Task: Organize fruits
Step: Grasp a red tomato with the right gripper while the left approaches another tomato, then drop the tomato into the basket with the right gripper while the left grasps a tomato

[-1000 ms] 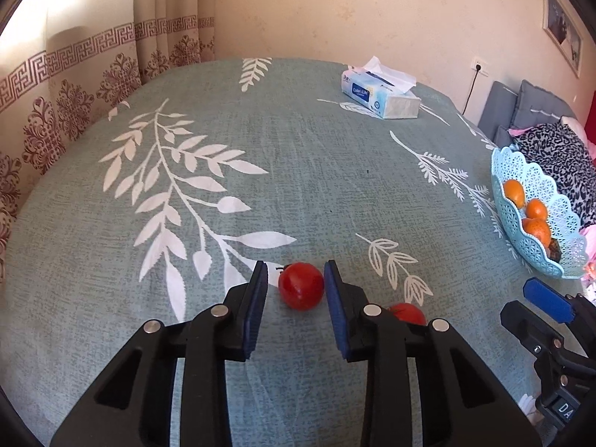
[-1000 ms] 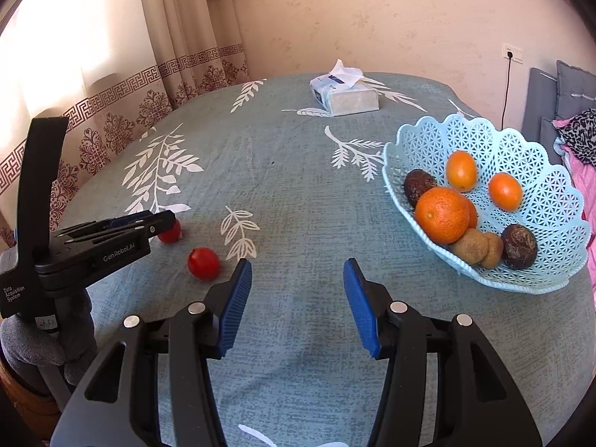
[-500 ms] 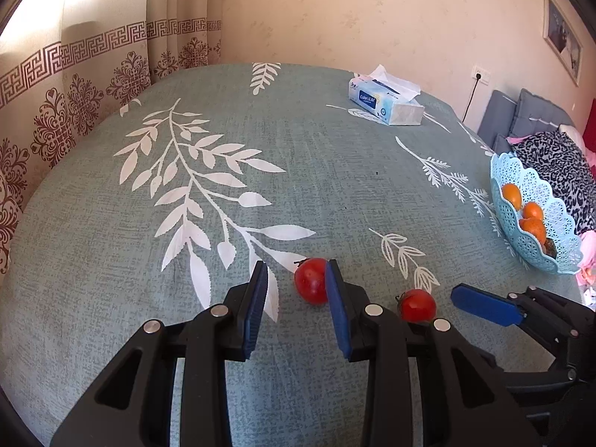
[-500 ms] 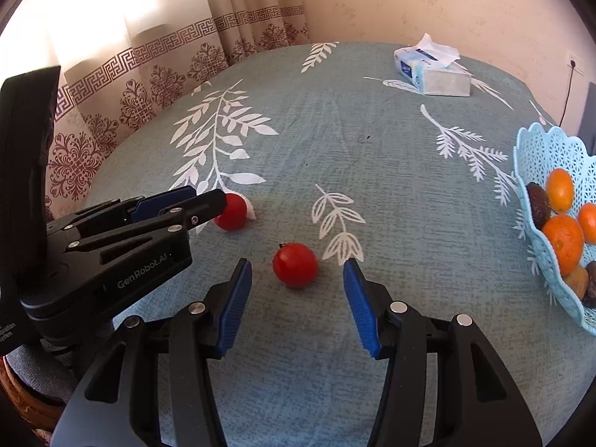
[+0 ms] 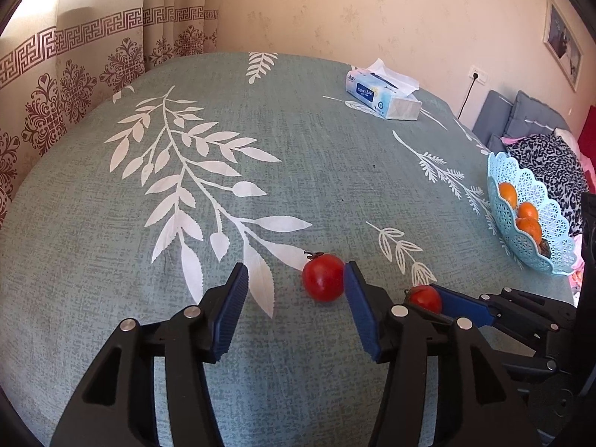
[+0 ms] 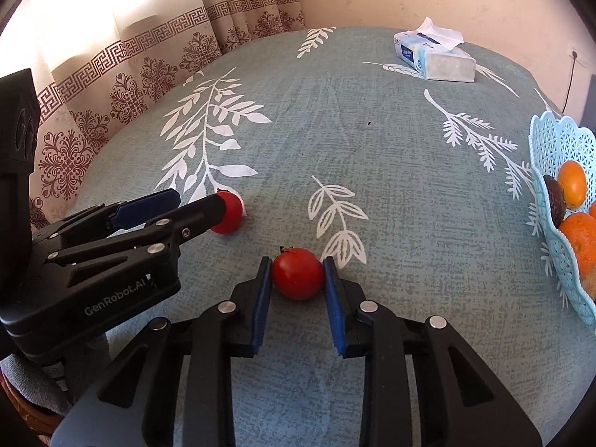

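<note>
On the near part of the leaf-print tablecloth (image 5: 335,186) two tomatoes remain outside the blue lace basket (image 6: 551,156), which sits at the right edge already holding oranges and darker fruit. Having just closed, the right gripper (image 6: 297,273) pinches the nearer tomato (image 6: 297,272), not yet lifted. Just opened, the left gripper (image 5: 294,283) grips nothing, one pad beside the other tomato (image 5: 323,277).

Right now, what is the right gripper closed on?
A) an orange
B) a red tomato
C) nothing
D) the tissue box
B: the right gripper has both blue pads pressed against a red tomato on the tablecloth.
</note>
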{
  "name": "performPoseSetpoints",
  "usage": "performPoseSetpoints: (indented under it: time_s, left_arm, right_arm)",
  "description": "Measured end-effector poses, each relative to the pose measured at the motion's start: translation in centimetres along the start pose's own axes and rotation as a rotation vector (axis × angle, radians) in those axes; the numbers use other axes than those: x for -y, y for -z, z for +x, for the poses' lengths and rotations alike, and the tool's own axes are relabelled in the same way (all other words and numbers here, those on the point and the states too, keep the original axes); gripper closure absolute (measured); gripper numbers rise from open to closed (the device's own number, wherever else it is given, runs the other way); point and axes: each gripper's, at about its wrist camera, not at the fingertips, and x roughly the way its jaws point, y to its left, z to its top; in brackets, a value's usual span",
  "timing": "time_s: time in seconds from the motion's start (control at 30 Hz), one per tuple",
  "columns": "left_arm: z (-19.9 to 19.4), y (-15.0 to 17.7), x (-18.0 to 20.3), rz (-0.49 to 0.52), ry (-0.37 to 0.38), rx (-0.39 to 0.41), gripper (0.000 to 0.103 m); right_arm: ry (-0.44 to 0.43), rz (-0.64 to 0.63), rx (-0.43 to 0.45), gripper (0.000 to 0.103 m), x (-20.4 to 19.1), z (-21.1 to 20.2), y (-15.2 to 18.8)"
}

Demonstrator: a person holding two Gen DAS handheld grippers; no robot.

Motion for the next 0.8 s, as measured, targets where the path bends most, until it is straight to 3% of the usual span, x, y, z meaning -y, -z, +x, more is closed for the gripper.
performPoseSetpoints:
  time_s: [0.23,0.47,0.8]
  left_arm:
    - [0.8,0.1,1.6,0.076,0.013,-0.038,0.052]
    - [1.9,0.0,1.8,0.067,0.065,-0.093,0.074]
    - [1.4,0.1,1.9,0.068,0.034,-0.07,0.075]
  right_arm:
    - [0.032,0.041,0.052,0.075,1.3,-1.8,0.4]
    - [0.051,0.057,0.089,0.075,2.0,-3.1,0.7]
    - [0.078,0.107,0.159,0.075,3.7,-5.7,0.7]
